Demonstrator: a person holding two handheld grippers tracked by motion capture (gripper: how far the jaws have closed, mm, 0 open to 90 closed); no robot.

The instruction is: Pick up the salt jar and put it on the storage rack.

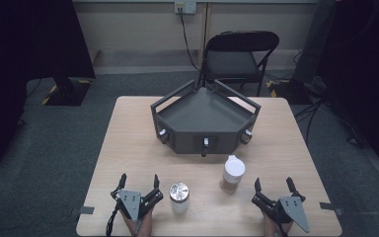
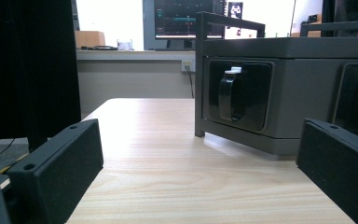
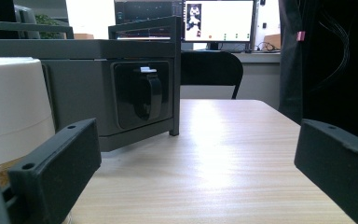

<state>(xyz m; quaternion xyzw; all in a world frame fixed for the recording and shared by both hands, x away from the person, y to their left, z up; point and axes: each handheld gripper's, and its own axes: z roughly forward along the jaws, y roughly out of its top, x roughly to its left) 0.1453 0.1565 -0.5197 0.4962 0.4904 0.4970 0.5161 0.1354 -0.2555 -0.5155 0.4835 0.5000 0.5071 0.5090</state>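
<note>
White-lidded jar (image 3: 11, 112), left side cut off

Wide-apart black jaws of the left hand-held gripper (image 2: 200, 186) over pale table (image 2: 177, 154), grey tray unit (image 2: 298, 88) just ahead.

The white-lidded jar (image 3: 11, 107) is cut off at nine o'clock in the right gripper view; the grey tray's (image 2: 307, 88) right side runs off at three o'clock in the left gripper view.

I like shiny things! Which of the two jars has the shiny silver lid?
The jar beside the left gripper; the other jar has a white lid.
</note>
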